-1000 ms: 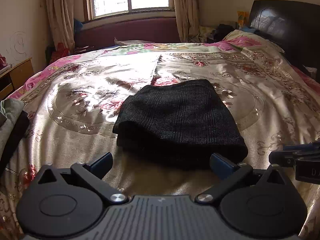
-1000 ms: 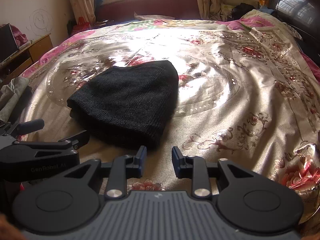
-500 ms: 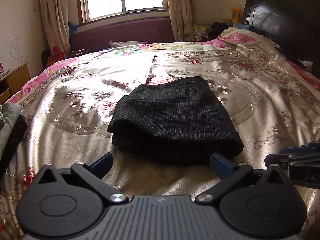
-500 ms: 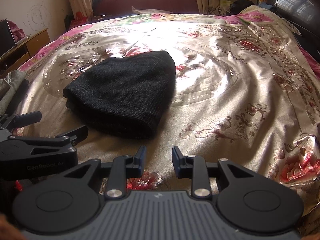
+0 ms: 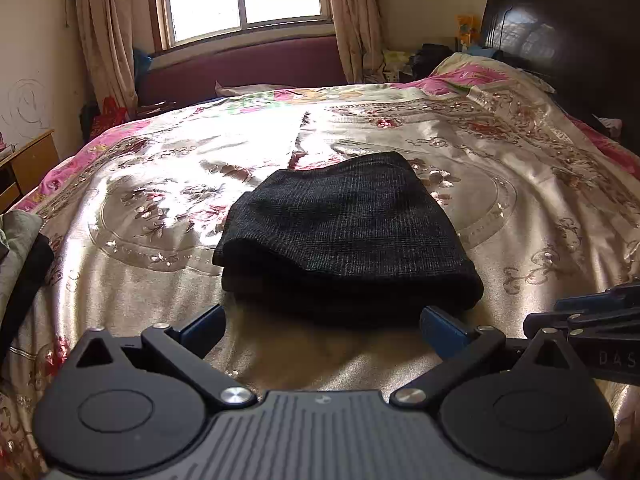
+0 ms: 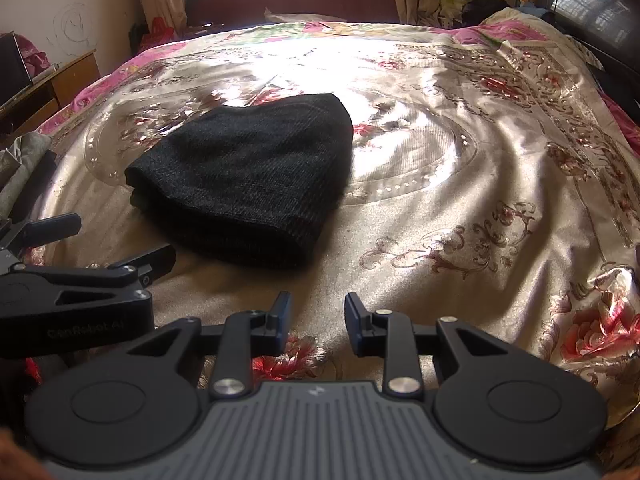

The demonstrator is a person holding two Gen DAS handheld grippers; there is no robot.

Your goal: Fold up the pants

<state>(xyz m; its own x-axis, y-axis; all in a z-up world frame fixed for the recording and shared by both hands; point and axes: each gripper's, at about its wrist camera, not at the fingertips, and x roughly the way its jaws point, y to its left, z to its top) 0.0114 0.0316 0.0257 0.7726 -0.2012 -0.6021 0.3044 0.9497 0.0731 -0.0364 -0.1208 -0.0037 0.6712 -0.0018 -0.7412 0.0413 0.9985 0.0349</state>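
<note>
The black pants [image 5: 344, 232] lie folded into a compact stack on the floral satin bedspread [image 5: 520, 208]; they also show in the right wrist view [image 6: 248, 176]. My left gripper [image 5: 324, 326] is wide open and empty, just short of the stack's near edge. My right gripper [image 6: 316, 316] is open with a narrower gap and empty, above the bedspread [image 6: 460, 200] to the right of the stack. The left gripper also shows in the right wrist view [image 6: 96, 240], and the right gripper at the left wrist view's right edge [image 5: 592, 312].
A dark headboard [image 5: 560, 52] stands at the right and a maroon bench [image 5: 240, 68] under the window at the far end. A wooden nightstand [image 5: 28, 164] is at the left. Grey and black clothes [image 5: 20, 256] lie on the bed's left edge.
Both grippers have drawn back a little from the folded pants, which now sit slightly farther away in both views. The jaws have not changed.
</note>
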